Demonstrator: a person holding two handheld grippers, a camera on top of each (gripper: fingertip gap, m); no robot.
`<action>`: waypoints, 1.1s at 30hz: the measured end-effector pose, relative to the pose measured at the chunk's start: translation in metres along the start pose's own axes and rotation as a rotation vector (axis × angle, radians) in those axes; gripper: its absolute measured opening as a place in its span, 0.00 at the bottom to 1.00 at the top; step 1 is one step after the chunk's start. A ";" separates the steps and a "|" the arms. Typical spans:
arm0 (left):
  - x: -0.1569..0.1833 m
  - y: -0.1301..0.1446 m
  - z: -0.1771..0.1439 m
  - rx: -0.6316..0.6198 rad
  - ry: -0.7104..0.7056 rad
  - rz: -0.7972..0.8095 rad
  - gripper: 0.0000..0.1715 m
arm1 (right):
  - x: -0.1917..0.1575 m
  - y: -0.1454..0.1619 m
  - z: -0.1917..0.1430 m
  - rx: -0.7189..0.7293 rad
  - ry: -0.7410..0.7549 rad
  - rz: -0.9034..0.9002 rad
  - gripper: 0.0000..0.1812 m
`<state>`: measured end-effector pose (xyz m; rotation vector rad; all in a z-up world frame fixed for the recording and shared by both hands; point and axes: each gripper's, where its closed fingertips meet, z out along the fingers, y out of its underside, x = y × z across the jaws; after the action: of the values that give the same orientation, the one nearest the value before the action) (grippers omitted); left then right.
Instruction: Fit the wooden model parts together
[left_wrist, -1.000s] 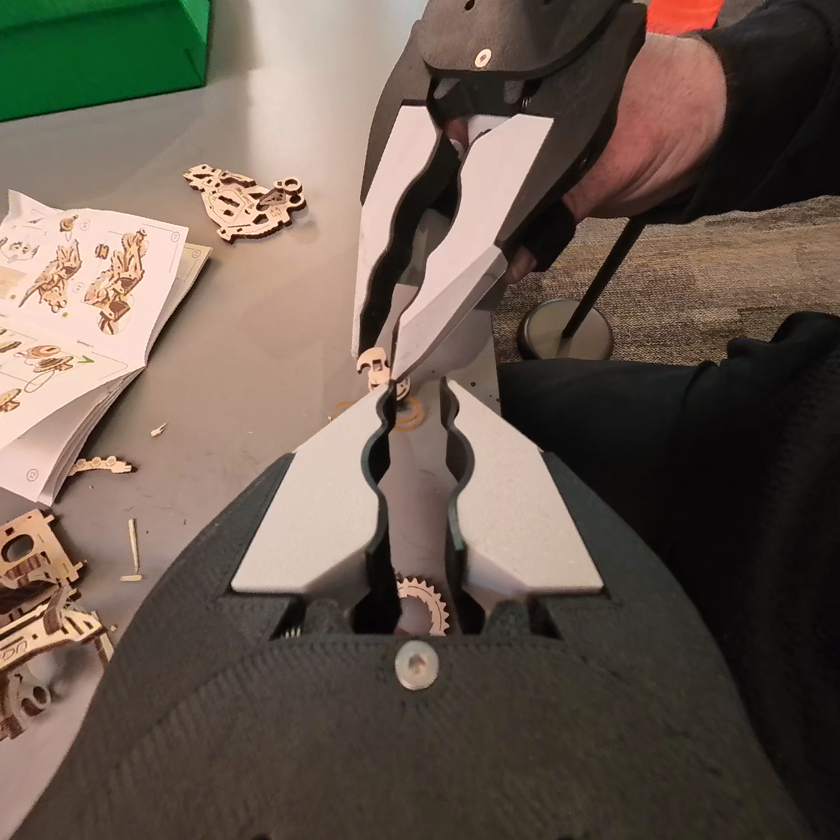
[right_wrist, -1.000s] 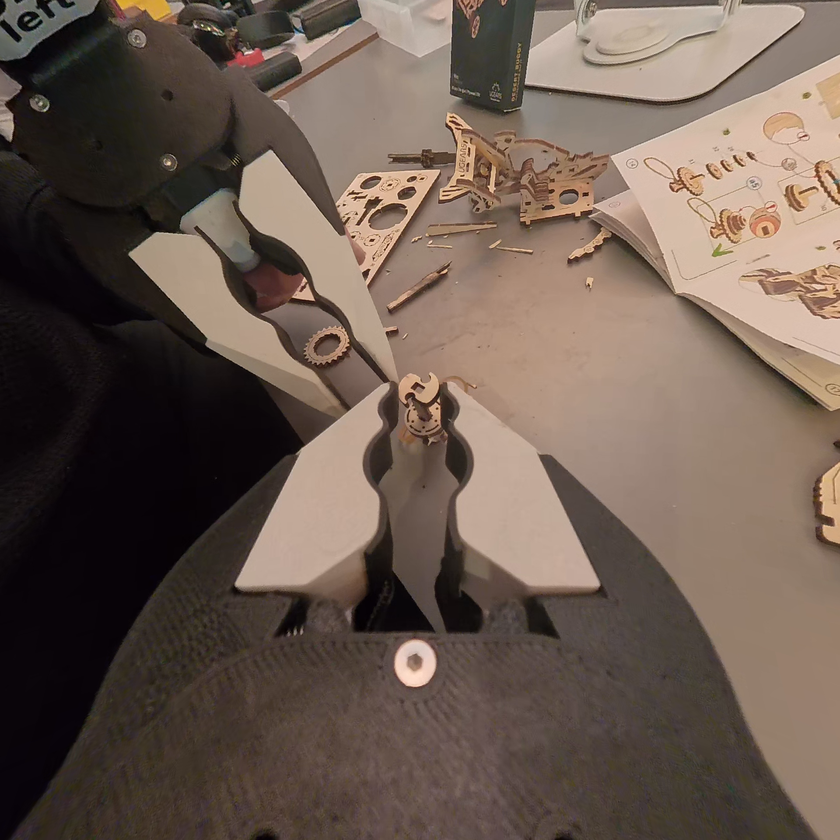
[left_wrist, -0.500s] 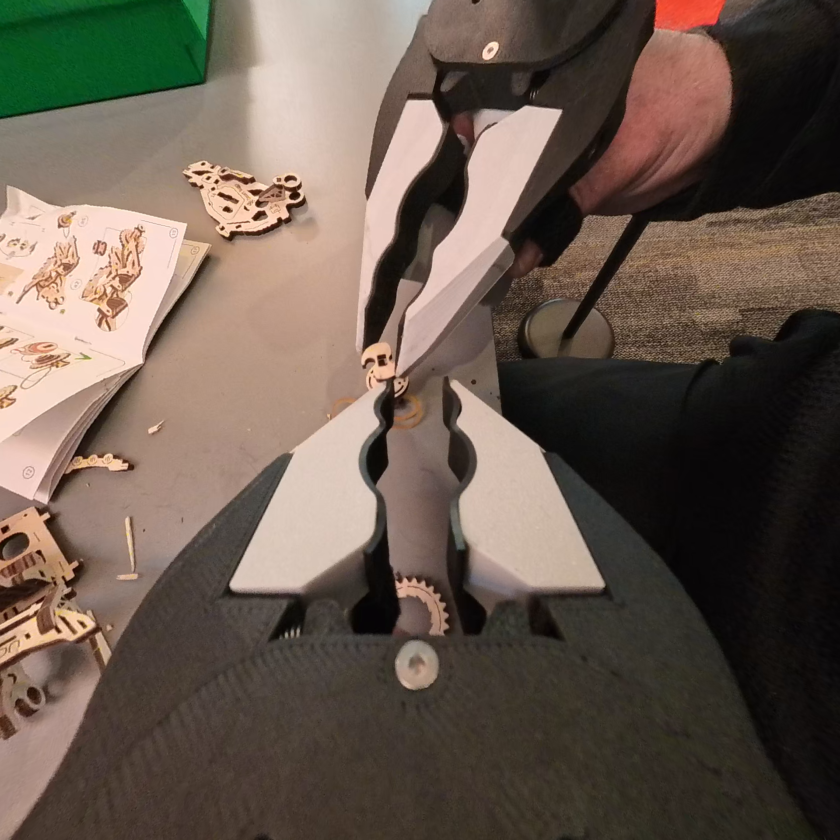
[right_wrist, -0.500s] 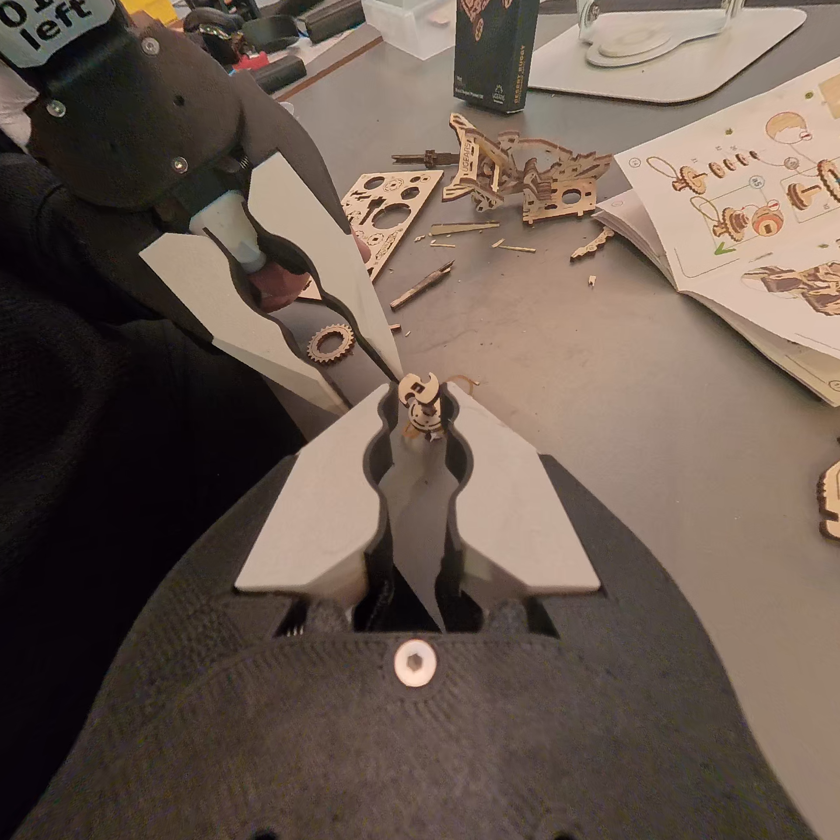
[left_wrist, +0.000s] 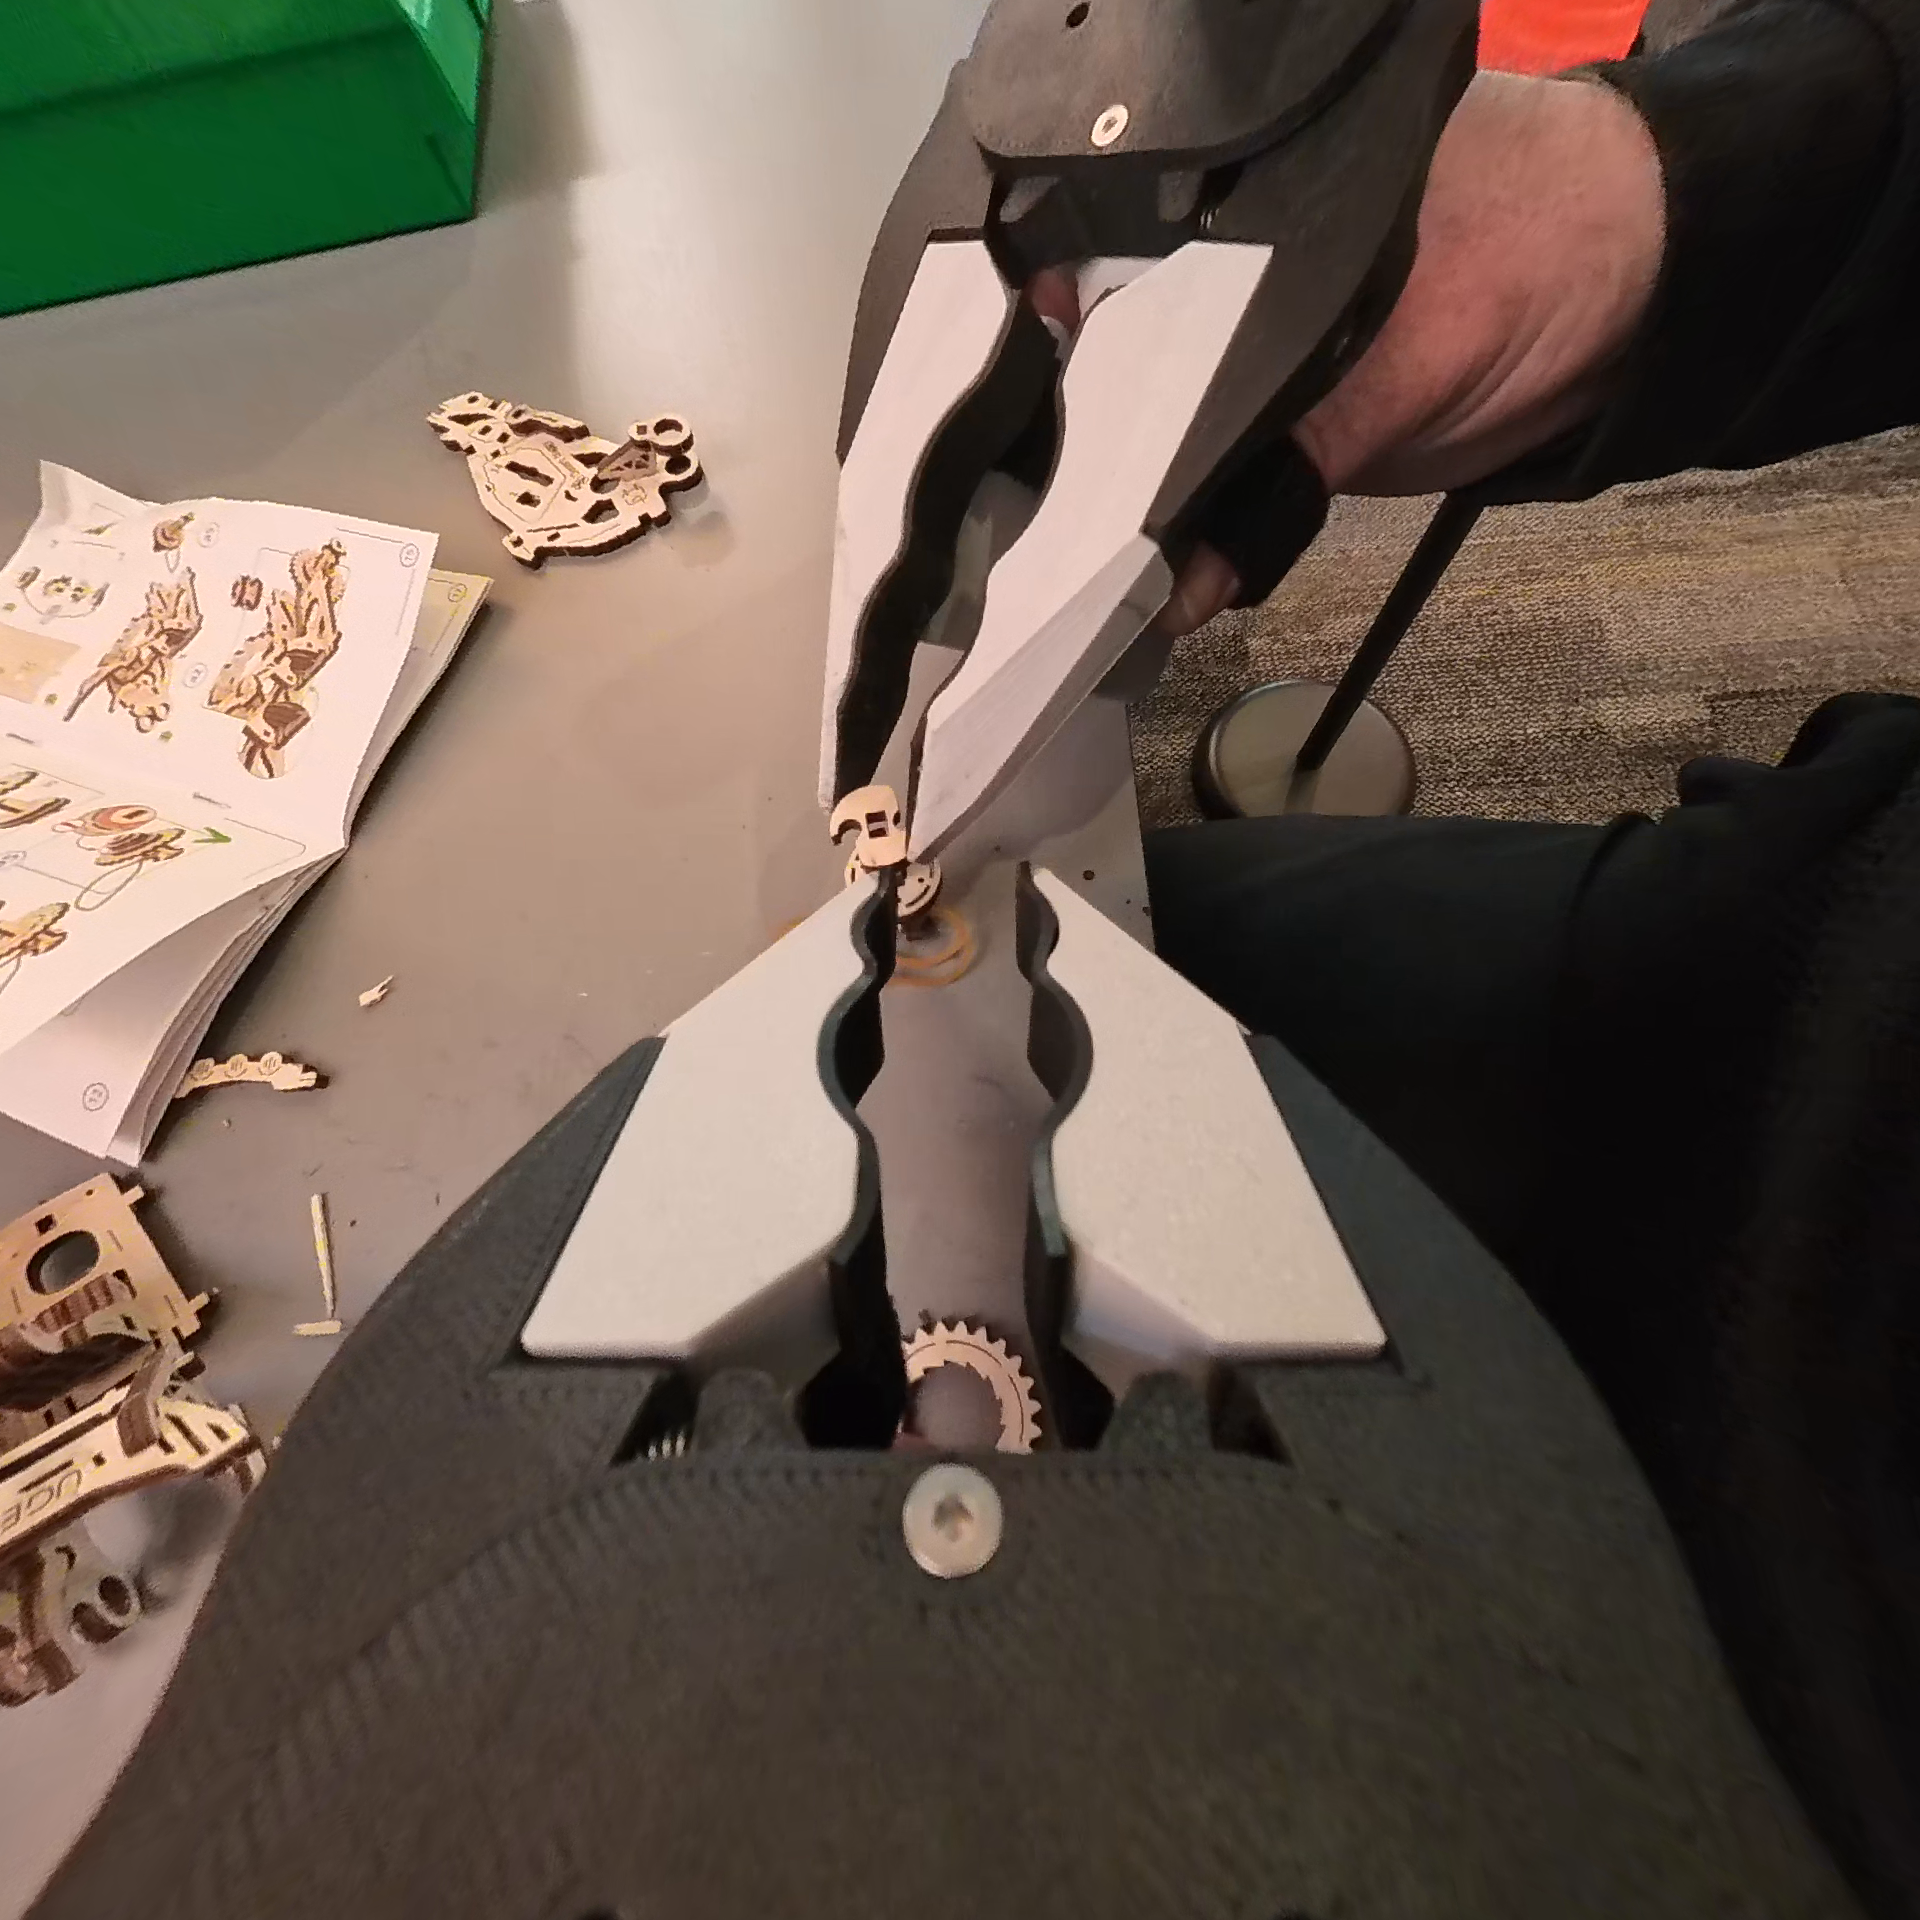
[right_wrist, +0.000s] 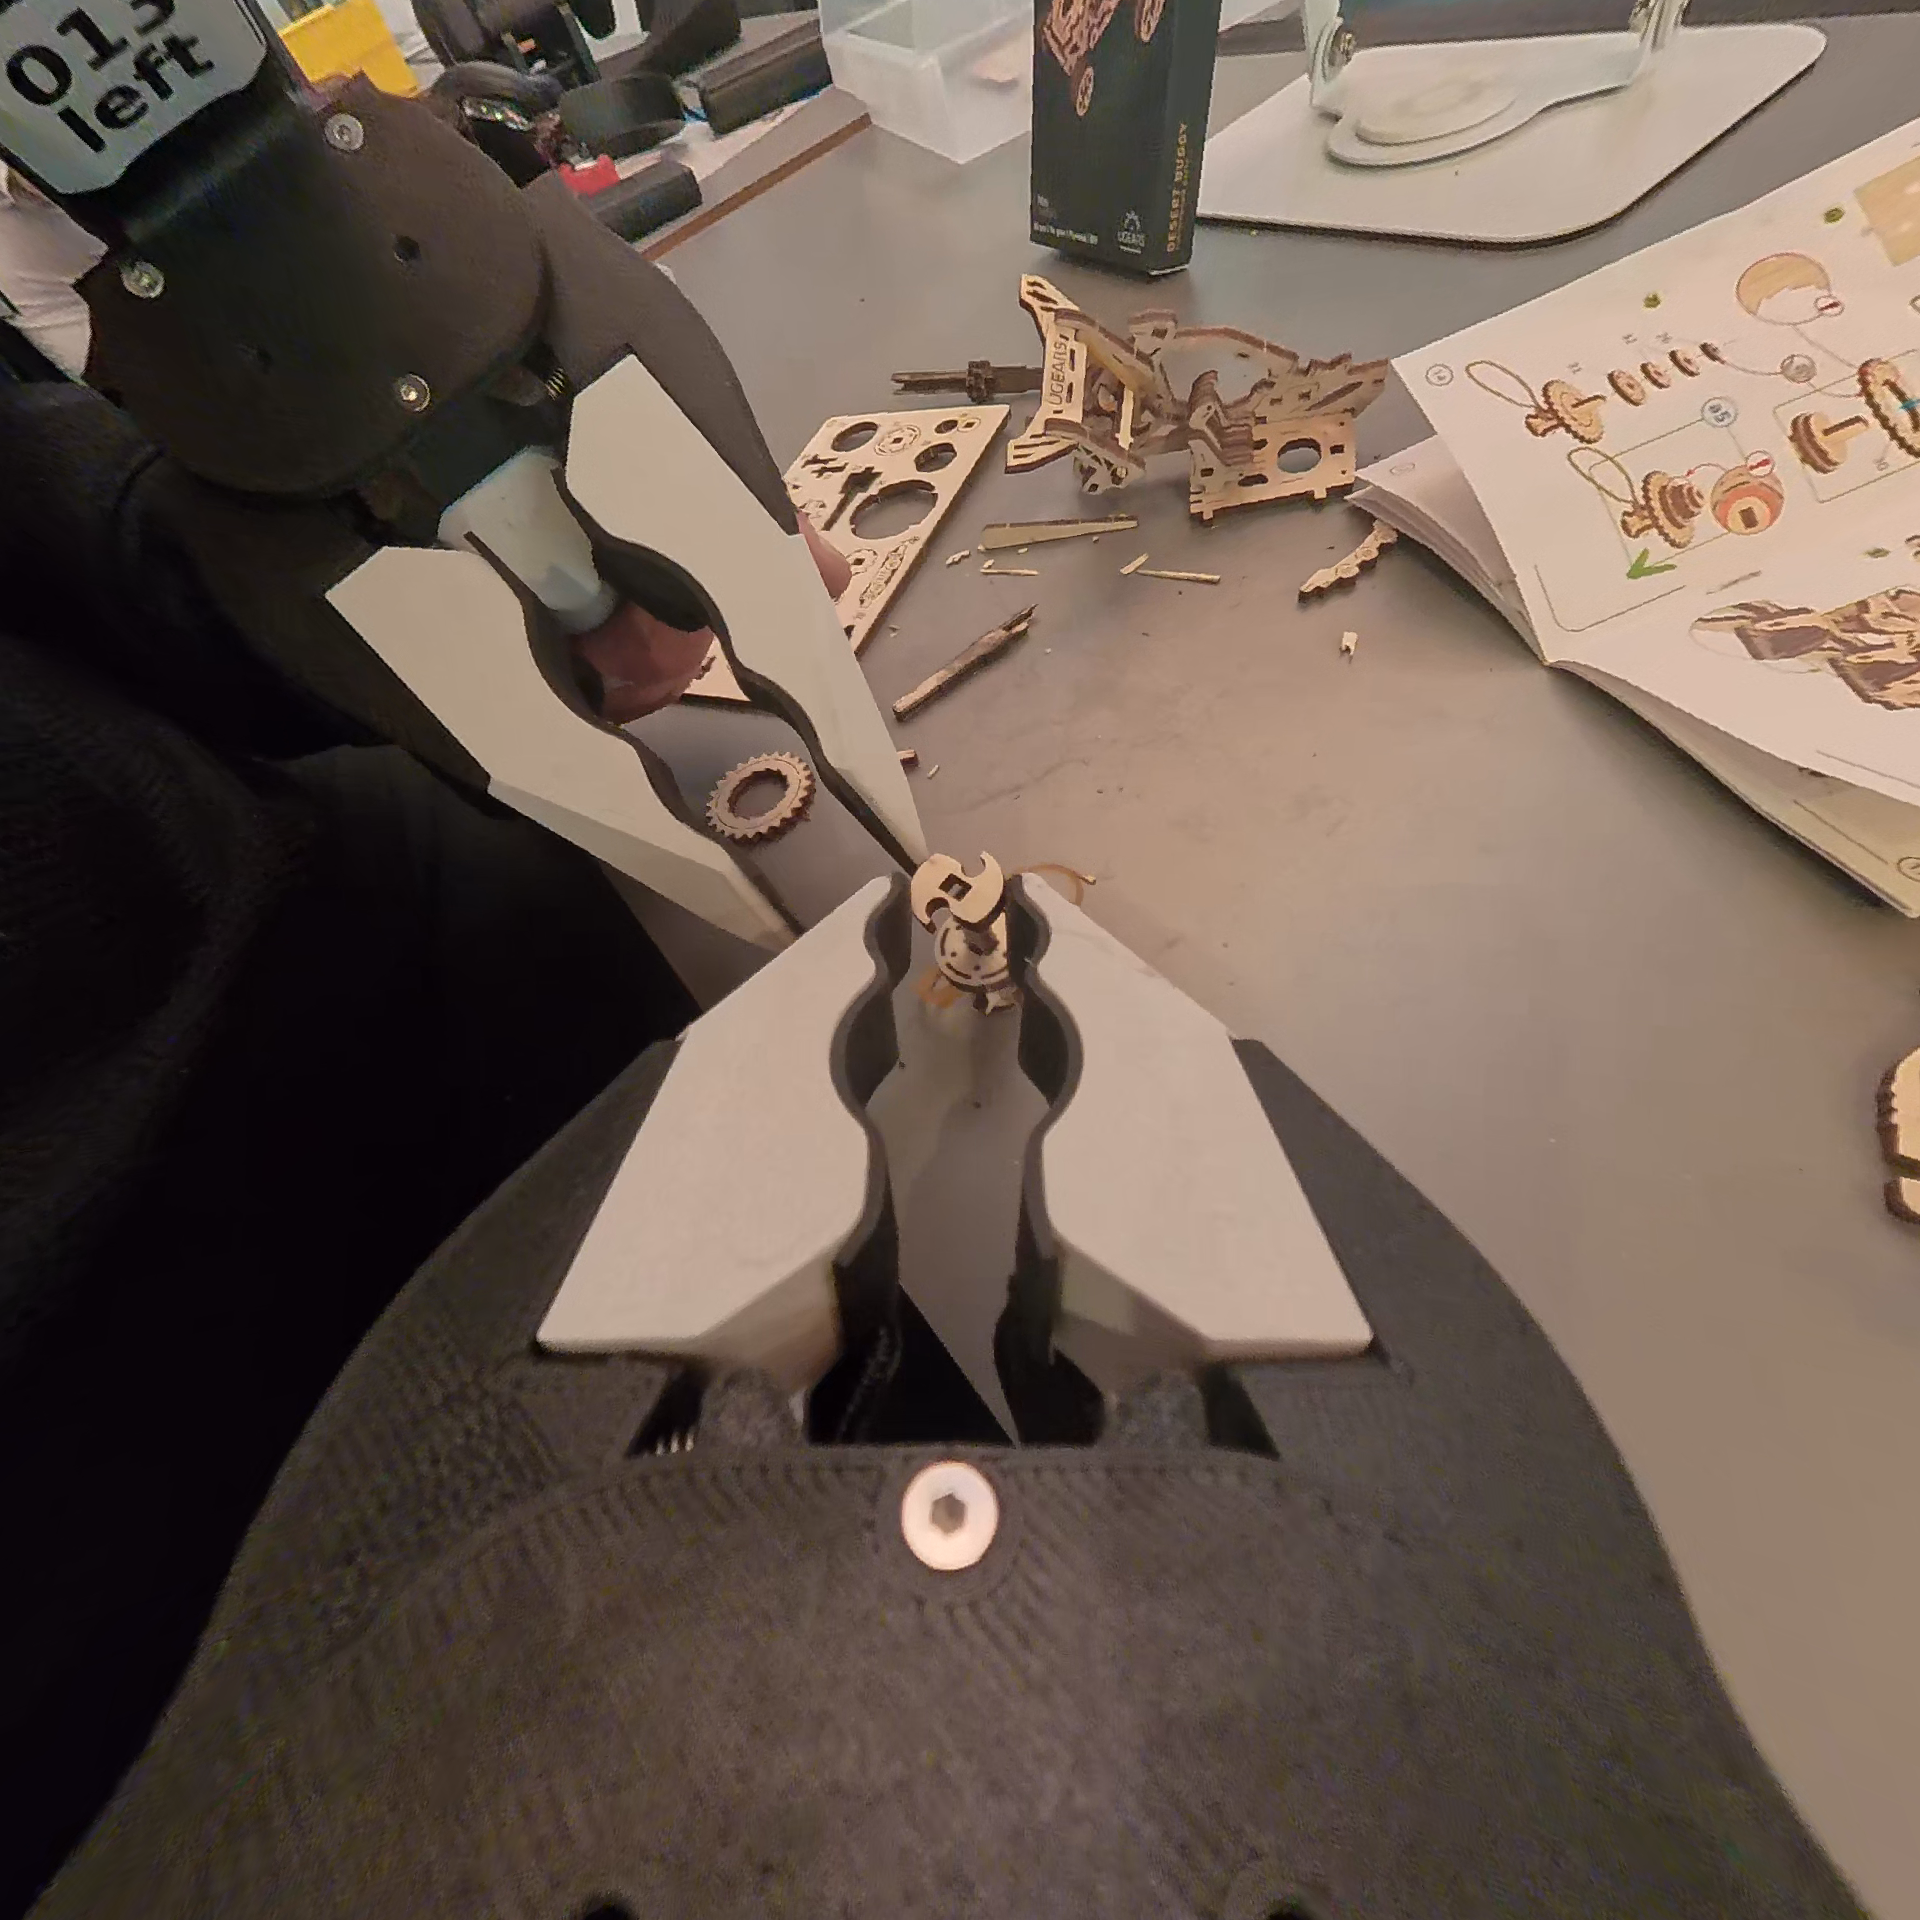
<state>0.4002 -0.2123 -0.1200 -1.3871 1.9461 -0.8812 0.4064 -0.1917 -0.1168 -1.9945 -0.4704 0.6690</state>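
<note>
My right gripper (right_wrist: 956, 899) is shut on a small wooden axle part (right_wrist: 961, 914) with a notched disc on top, held just above the grey table (right_wrist: 1351, 935). In the left wrist view the right gripper (left_wrist: 881, 821) comes down from above with the part (left_wrist: 873, 831) at its tips. My left gripper (left_wrist: 956, 883) is open, and its left fingertip (left_wrist: 868, 909) touches the part. In the right wrist view the left gripper (right_wrist: 842, 894) reaches in from the upper left. A wooden gear (left_wrist: 971, 1382) lies on the table between the left fingers, and it also shows in the right wrist view (right_wrist: 758, 800).
An open instruction booklet (left_wrist: 187, 727) (right_wrist: 1714, 468), a partly built wooden model (right_wrist: 1184, 416) (left_wrist: 83, 1382), a punched wooden sheet (right_wrist: 883, 499), a flat wooden piece (left_wrist: 566, 478) and splinters lie around. A dark box (right_wrist: 1122, 125) and a green box (left_wrist: 229, 135) stand farther back. The table edge (left_wrist: 1138, 810) is close by. The tips of both grippers are at nearly the same place. From either gripper's tips it is about 10 centimetres to the wooden gear (left_wrist: 971, 1382). My right wrist view (right_wrist: 750, 812) looks at it from another angle.
Almost nothing has changed. The left gripper has edged a little closer to the part in the right gripper. Both hold their states.
</note>
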 end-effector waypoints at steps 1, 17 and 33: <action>0.000 0.000 0.000 0.001 0.001 -0.002 0.12 | 0.000 0.000 0.000 -0.001 -0.001 0.002 0.08; -0.002 -0.001 0.001 0.001 0.011 -0.028 0.13 | 0.004 0.000 0.002 0.007 -0.030 0.109 0.08; -0.001 -0.001 0.001 0.021 0.047 -0.116 0.14 | 0.005 -0.008 -0.003 0.048 -0.088 0.219 0.08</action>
<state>0.4020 -0.2121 -0.1201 -1.4916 1.9015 -0.9929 0.4115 -0.1867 -0.1098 -1.9938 -0.2872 0.8981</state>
